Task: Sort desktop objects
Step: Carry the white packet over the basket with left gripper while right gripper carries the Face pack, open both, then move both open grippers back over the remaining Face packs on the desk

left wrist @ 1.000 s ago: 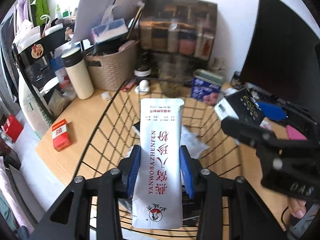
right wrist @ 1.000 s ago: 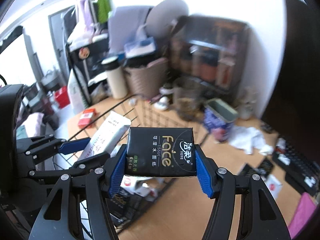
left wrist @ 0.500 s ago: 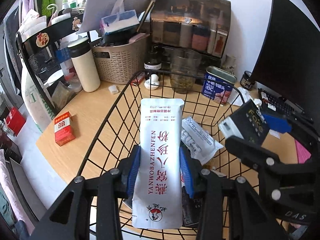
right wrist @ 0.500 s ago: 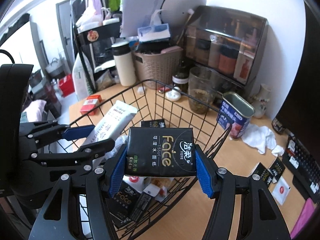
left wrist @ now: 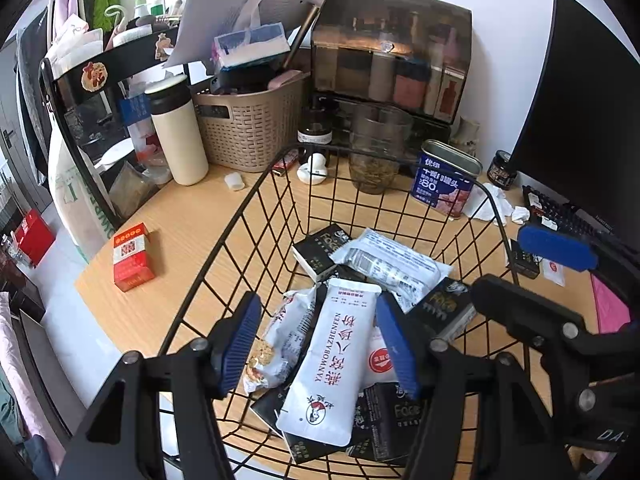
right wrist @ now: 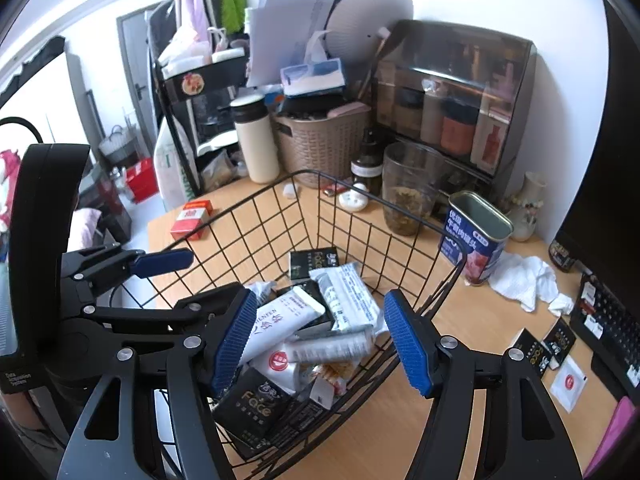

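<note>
A black wire basket point(left wrist: 240, 208) point(right wrist: 400, 216) stands on the wooden desk, holding several packets. The white pouch with red lettering point(left wrist: 332, 364) point(right wrist: 284, 320) lies loose on that pile. My left gripper point(left wrist: 318, 344) point(right wrist: 208, 276) hovers over it with its jaws opening; the pouch shows between the blue pads, but neither pad presses on it. The black Face tissue pack point(right wrist: 256, 404) point(left wrist: 440, 308) lies in the basket as well. Over the basket's near right side my right gripper point(right wrist: 320, 344) point(left wrist: 516, 264) stands open, holding nothing.
A red box point(left wrist: 132, 256) lies on the desk left of the basket. Behind stand a cream flask point(left wrist: 176, 128), a wicker bin point(left wrist: 248, 128), a glass point(left wrist: 378, 148) and a blue tin point(left wrist: 444, 184). Crumpled tissue point(right wrist: 524, 280), sachets point(right wrist: 560, 360) and a keyboard lie to the right.
The left jaws have spread and the white pouch has dropped onto the pile in the basket. The right gripper has let go of the black tissue pack, which now lies in the basket.
</note>
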A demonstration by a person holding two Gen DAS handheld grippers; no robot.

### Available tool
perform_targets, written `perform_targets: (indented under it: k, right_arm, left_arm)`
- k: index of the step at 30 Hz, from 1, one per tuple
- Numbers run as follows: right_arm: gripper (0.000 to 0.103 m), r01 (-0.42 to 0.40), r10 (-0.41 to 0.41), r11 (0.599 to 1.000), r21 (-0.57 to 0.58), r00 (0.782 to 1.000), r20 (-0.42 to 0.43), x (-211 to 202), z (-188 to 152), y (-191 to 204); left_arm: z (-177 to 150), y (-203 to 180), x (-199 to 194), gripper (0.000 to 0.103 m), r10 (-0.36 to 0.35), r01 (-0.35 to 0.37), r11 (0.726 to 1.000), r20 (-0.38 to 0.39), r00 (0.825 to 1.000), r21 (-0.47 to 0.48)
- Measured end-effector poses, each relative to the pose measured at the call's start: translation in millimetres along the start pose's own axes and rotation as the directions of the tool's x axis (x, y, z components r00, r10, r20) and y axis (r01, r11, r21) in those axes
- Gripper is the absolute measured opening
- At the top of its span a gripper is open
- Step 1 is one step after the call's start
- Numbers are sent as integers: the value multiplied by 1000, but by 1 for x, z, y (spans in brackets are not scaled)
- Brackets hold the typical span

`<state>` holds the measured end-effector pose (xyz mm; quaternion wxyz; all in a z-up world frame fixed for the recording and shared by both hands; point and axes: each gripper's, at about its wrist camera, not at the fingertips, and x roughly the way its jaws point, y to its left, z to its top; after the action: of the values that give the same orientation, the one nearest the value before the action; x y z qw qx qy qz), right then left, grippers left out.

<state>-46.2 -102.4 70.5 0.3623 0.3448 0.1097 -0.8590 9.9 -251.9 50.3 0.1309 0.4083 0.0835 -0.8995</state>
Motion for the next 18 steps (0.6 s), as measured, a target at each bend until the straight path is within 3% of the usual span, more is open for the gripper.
perform_targets:
  k: [12, 18]
  right_arm:
    - [66, 1, -1, 1000, -4, 1000, 10, -6, 0, 1]
    - [66, 14, -15, 1000, 22, 999, 46, -40, -6, -18]
  left_arm:
    - [0, -2, -8, 66, -26, 26, 999, 3, 1000, -19]
    - [8, -45, -26, 66, -43, 41, 997, 33, 999, 67]
